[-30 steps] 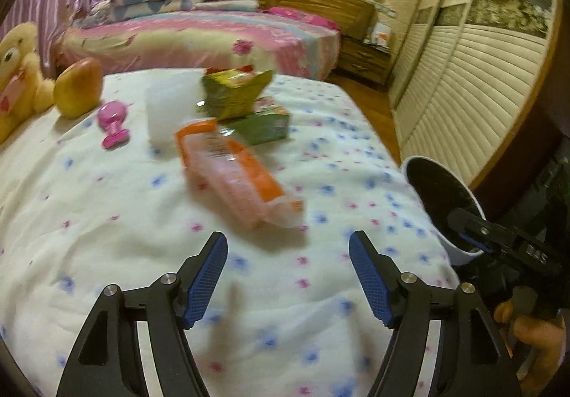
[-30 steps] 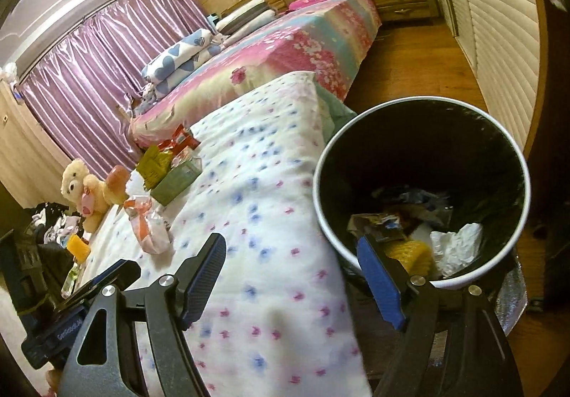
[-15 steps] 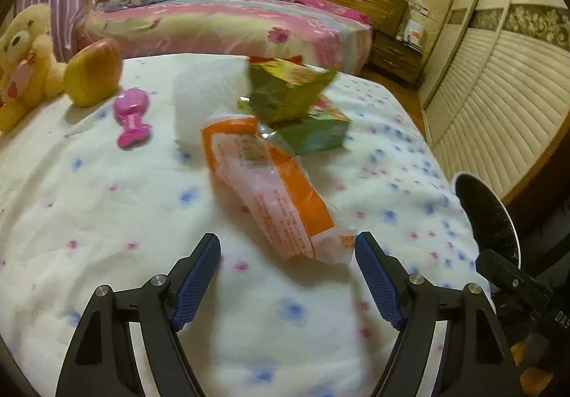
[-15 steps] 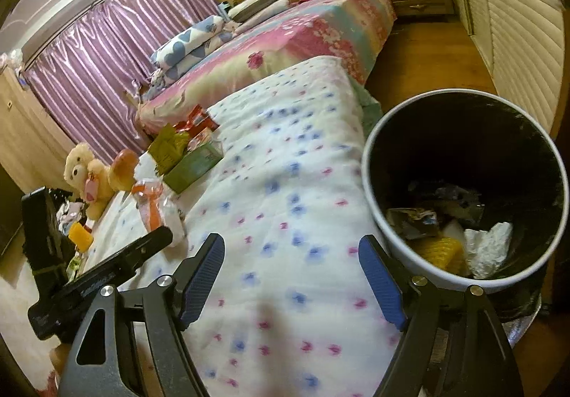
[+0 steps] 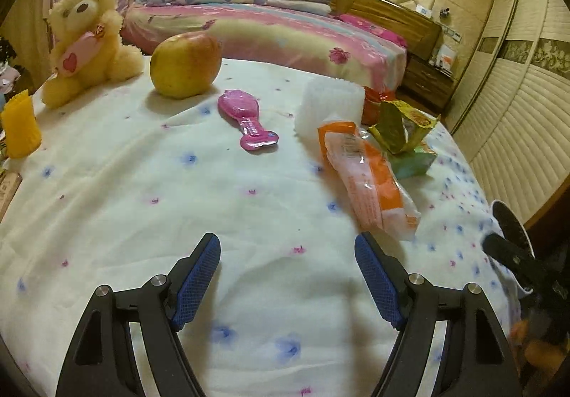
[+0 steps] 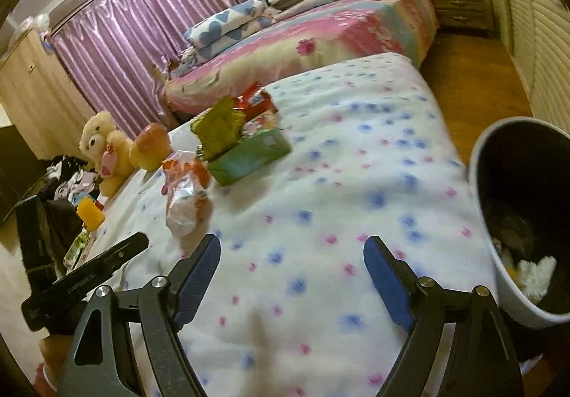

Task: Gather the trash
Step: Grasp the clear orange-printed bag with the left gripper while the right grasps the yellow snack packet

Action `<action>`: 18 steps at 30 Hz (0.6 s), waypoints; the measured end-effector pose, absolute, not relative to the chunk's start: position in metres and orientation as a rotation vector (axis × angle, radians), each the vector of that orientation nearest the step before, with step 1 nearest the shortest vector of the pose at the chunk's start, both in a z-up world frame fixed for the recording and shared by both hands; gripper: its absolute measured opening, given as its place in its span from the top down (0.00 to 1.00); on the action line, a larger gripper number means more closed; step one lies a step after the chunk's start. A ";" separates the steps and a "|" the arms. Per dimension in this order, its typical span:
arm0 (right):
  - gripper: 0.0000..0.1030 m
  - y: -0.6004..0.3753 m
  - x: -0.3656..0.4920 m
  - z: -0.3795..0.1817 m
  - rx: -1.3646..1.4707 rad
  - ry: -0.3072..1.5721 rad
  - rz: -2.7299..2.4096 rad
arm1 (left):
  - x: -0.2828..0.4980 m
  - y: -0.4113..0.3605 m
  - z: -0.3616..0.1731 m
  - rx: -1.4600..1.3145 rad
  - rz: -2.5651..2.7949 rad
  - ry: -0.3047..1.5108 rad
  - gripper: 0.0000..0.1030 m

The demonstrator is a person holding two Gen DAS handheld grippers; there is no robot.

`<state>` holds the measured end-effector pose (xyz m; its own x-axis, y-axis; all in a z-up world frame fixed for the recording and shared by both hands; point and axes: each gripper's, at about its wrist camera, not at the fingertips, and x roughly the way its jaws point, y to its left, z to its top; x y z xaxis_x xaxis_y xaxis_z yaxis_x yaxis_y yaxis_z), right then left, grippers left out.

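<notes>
Our left tool (image 5: 286, 276) and right tool (image 6: 292, 276) hover wide open, empty, over the flower-dotted white bed (image 5: 142, 183) near an orange-and-clear plastic wrapper (image 5: 367, 179).

Bare bed sheet (image 5: 160, 204) lies between the jaws and the orange wrapper (image 5: 367, 179); behind it crowd a foam block (image 5: 329, 105), green packets (image 5: 400, 131) and a brush (image 5: 249, 121).

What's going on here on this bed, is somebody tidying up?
Yes. A person holds tongs in each hand, both open and empty. The left tongs hover over the bedspread, just short of the orange wrapper, which lies near other packets. The right tongs sit beside the trash bin, which already holds some rubbish.
</notes>
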<state>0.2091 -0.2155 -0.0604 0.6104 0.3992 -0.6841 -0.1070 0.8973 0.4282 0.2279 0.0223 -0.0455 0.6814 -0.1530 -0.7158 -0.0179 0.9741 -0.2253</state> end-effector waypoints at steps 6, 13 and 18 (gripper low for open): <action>0.18 -0.215 0.227 -0.060 0.348 0.862 0.288 | 0.230 0.008 -0.041 -0.231 -0.174 0.820 0.24; 0.18 -0.225 0.243 -0.067 0.379 0.878 0.258 | 0.258 -0.020 -0.043 -0.141 -0.138 0.811 0.26; 0.18 -0.214 0.249 -0.064 0.361 0.870 0.296 | 0.268 -0.003 -0.050 -0.173 -0.144 0.833 0.72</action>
<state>0.2485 -0.2135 -0.0638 0.6112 0.3949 -0.6860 -0.1054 0.8996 0.4239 0.2683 -0.0030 -0.0504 0.6645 -0.1946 -0.7215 0.0595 0.9762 -0.2085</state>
